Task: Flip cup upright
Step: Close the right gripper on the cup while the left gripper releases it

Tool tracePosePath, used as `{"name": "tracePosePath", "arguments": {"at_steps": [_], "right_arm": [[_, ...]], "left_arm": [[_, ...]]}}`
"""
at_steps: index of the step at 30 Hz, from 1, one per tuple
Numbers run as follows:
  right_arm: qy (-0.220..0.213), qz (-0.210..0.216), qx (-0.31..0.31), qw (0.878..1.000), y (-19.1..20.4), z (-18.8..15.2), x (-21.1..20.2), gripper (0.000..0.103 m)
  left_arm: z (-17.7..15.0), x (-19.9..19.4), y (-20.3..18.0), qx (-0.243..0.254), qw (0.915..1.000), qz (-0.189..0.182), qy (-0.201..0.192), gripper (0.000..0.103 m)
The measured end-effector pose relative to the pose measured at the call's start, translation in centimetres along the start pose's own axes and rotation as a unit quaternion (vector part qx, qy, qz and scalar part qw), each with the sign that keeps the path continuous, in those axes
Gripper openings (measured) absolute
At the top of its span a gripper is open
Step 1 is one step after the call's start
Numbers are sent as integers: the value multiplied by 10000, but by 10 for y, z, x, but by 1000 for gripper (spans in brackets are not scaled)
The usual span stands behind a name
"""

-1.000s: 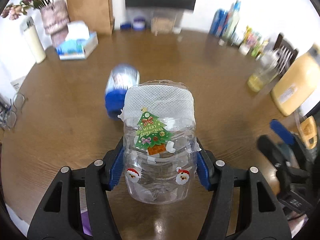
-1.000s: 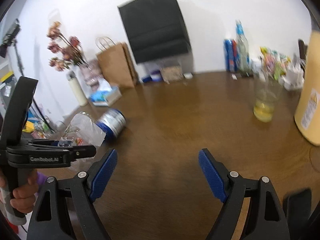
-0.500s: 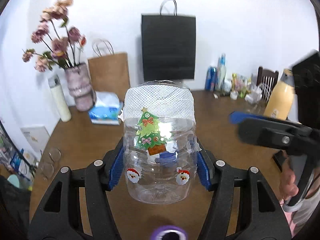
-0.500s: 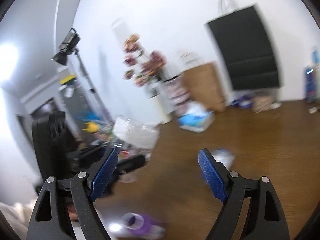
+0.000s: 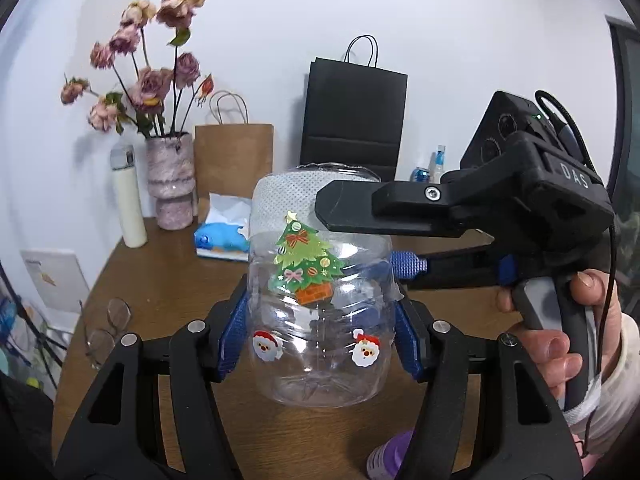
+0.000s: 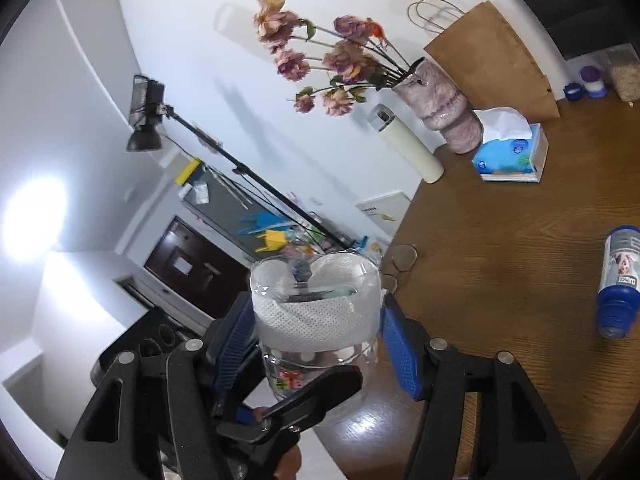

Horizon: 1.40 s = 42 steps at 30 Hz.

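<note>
The cup (image 5: 320, 300) is clear plastic with a Christmas tree sticker, two Santa stickers and white tissue packed at its rim end. My left gripper (image 5: 320, 328) is shut on its sides and holds it in the air above the table, rim end up. The cup also shows in the right wrist view (image 6: 316, 312). My right gripper (image 6: 316, 344) is open, with its blue pads on either side of the cup's upper part; I cannot tell if they touch it. In the left wrist view it reaches in from the right.
A wooden table (image 6: 520, 260) carries a blue bottle lying on its side (image 6: 618, 288), a tissue box (image 6: 510, 154), a vase of dried flowers (image 5: 170, 184), a white flask (image 5: 128, 196), paper bags (image 5: 234, 160) and glasses (image 5: 108, 328). A purple object (image 5: 390, 456) lies below the cup.
My left gripper has lifted and tilted the cup up from the table. My right gripper has swung left and come around the cup's upper part.
</note>
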State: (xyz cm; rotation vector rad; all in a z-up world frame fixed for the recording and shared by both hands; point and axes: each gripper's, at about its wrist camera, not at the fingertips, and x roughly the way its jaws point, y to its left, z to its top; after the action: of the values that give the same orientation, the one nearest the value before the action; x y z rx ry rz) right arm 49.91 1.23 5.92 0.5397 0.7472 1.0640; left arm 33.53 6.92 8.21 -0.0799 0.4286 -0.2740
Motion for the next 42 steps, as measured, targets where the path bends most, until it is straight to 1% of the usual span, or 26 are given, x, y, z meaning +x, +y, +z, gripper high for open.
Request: {"name": "tracePosePath", "arguments": {"at_steps": [3, 4, 5, 6, 7, 8, 10, 11, 13, 17, 20, 22, 23, 24, 25, 26, 27, 28, 29, 30, 31, 32, 34, 37, 39, 42], "right_arm": [[-3, -171, -328, 9993, 16, -7, 3, 65], [-33, -339, -517, 9981, 24, -11, 5, 65], [-77, -532, -720, 9960, 30, -16, 4, 65], [-160, -819, -1047, 9910, 38, -22, 5, 65], [-288, -1184, -1506, 9811, 50, -35, 6, 65], [-369, -1392, -1796, 9731, 57, -45, 6, 65], [-601, -1819, -2469, 9499, 70, -72, 10, 65], [-687, -1946, -2709, 9402, 73, -84, 12, 65], [-796, -1968, -2953, 9315, 71, -103, 16, 65], [-682, -1866, -2935, 9351, 49, -115, 24, 65], [-548, -1930, -3041, 9313, 44, -120, 30, 66], [-431, -2028, -3073, 9287, 47, -122, 31, 67], [-356, -2115, -3099, 9263, 49, -124, 33, 67], [-274, -2261, -3202, 9195, 54, -128, 33, 67], [-279, -2387, -3318, 9122, 56, -136, 32, 67], [-313, -2441, -3367, 9089, 53, -144, 32, 67], [-373, -2442, -3483, 9042, 46, -153, 34, 70], [-444, -2218, -3639, 9035, 29, -156, 37, 70], [-406, -2166, -3609, 9062, 14, -154, 43, 74], [-295, -2048, -3423, 9165, 0, -148, 47, 75], [-254, -2050, -3272, 9221, -6, -143, 49, 75], [-378, -2254, -3303, 9158, -6, -142, 46, 75], [-491, -2387, -3456, 9062, -3, -141, 39, 75], [-375, -2417, -3339, 9103, -5, -145, 29, 75], [-328, -2480, -3288, 9107, -7, -151, 23, 75], [-302, -2586, -3148, 9128, -10, -162, 10, 73]], "left_arm": [[-8, -8, 8, 0, 9998, -101, -196, 60], [-11, -11, 8, 2, 9996, -133, -233, 65], [-15, -11, 10, 31, 9997, -141, -206, 81], [-16, -10, 12, 63, 9997, -165, -175, 84], [-22, -10, 13, 75, 9997, -197, -156, 82], [-27, -11, 15, 68, 9996, -214, -146, 75], [-42, -16, 13, 161, 9984, -513, -173, 60], [-50, -18, 11, 202, 9986, -406, -255, 60], [-68, -20, 5, 363, 9986, -182, -353, 60], [-84, -10, 13, 92, 9997, -198, -85, 59], [-89, -8, 12, 99, 9999, -90, -47, 60], [-90, -7, 13, 13, 9999, -127, 56, 60], [-92, -8, 12, -40, 9998, -175, 92, 60], [-95, -9, 11, -64, 9997, -226, 81, 60], [-99, -10, 9, -36, 9997, -230, 93, 60], [-105, -6, 5, 54, 9996, -184, 199, 59], [-112, -1, 0, 249, 9995, -15, 206, 59], [-119, 8, -4, 453, 9985, 178, 249, 59], [-123, 19, -3, 482, 9980, 264, 311, 60], [-122, 27, 2, 294, 9988, 230, 310, 59], [-121, 31, 5, 157, 9989, 230, 380, 59], [-118, 36, 7, 59, 9987, 244, 451, 59], [-118, 34, 3, 127, 9991, 212, 336, 59], [-122, 33, -7, 290, 9989, 137, 337, 60], [-127, 34, -15, 357, 9982, 95, 464, 60], [-132, 34, -25, 229, 9976, -140, 645, 60]]}}
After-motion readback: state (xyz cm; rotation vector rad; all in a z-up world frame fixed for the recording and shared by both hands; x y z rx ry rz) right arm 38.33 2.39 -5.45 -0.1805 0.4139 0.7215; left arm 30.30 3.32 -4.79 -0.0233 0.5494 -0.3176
